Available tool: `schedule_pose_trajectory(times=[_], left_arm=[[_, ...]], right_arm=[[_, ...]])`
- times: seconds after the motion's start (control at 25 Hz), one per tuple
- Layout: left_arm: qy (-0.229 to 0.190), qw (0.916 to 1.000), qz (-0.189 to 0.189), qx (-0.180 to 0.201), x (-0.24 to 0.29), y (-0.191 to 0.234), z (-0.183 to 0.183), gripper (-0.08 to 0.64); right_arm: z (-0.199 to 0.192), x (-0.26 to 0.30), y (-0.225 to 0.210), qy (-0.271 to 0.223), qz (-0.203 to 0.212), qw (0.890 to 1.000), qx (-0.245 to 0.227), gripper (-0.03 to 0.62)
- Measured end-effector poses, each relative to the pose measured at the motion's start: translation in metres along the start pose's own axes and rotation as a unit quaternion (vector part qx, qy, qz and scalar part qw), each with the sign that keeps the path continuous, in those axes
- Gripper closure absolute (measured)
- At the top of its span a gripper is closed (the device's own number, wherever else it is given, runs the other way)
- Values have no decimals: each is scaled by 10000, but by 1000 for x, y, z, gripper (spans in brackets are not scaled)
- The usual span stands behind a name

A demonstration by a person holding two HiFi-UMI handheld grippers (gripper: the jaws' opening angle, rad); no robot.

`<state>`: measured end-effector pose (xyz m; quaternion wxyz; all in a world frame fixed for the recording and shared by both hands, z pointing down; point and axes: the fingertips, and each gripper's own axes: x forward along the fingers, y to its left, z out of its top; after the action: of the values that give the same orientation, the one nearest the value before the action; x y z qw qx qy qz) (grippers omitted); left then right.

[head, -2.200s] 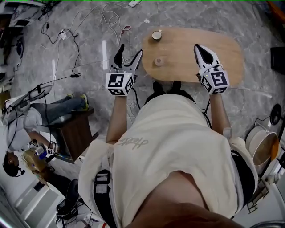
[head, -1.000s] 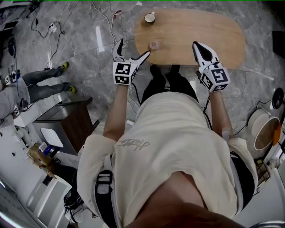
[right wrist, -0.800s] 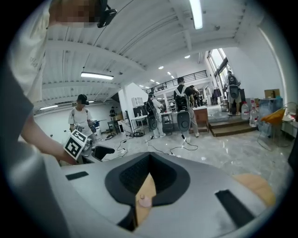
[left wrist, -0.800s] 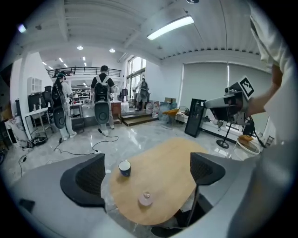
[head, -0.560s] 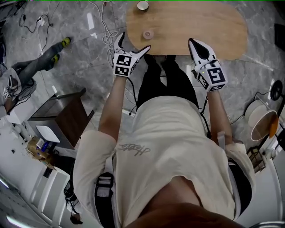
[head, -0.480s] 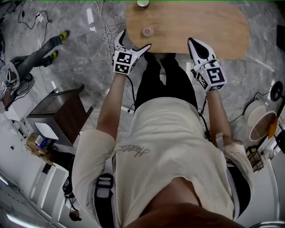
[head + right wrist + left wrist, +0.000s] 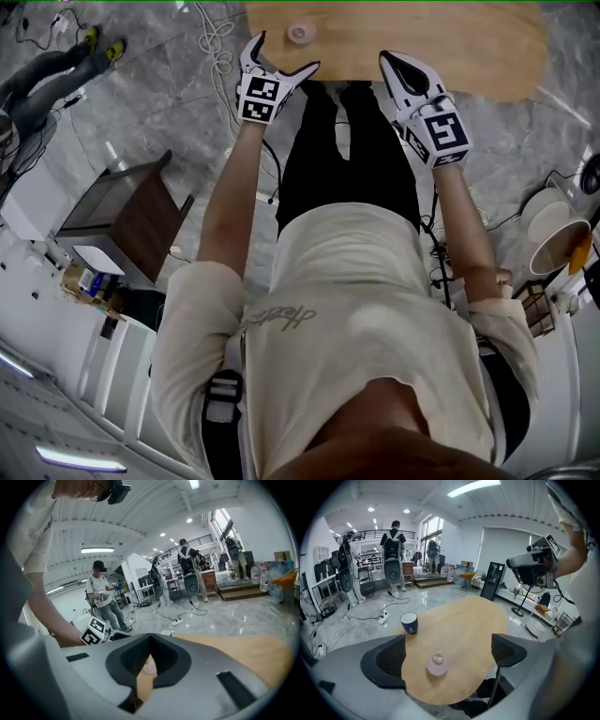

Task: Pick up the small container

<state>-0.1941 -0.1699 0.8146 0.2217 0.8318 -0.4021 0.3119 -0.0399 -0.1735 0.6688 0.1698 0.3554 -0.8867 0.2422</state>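
Observation:
The small container (image 7: 298,32) is a pale pink, lidded pot on the oval wooden table (image 7: 469,47) at the top of the head view. In the left gripper view the container (image 7: 437,664) lies between and just beyond the wide-apart jaws. My left gripper (image 7: 286,52) is open and hovers at the table's near edge, just short of the container. My right gripper (image 7: 386,60) is shut and empty over the near edge, further right. In the right gripper view the container (image 7: 150,667) shows through the small gap below the closed tips of the gripper (image 7: 149,641).
A dark blue mug (image 7: 409,623) stands on the table beyond the container. Cables (image 7: 211,28) trail over the marble floor to the left. A brown cabinet (image 7: 122,220) stands at the left, a round pot (image 7: 553,239) at the right. Several people (image 7: 393,557) stand far behind the table.
The table has slid toward the top edge of the head view and the mug has left that view. Both grippers sit nearer the table's edge; their jaws are unchanged.

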Motion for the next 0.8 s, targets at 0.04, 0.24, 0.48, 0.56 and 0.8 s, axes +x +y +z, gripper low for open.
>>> schedule_pose_trajectory(times=[0.04, 0.24, 0.48, 0.56, 0.8], left_arm=[[58, 10000, -15, -12, 8, -1, -4, -23], [367, 9992, -76, -154, 42, 5, -40, -23], [634, 9974, -172, -289, 78, 16, -92, -23], [728, 9966, -196, -321, 90, 16, -107, -23], [874, 9944, -108, -578, 120, 22, -145, -23]], right_arm=[[-4, -1, -3, 41, 11, 10000, -20, 597], [-38, 9, -19, 303, 43, 9995, 79, 597], [-82, 40, -29, 718, 227, 9971, -91, 597], [-94, 48, -30, 760, 277, 9967, -56, 597], [-133, 67, -32, 911, 364, 9949, 239, 597]])
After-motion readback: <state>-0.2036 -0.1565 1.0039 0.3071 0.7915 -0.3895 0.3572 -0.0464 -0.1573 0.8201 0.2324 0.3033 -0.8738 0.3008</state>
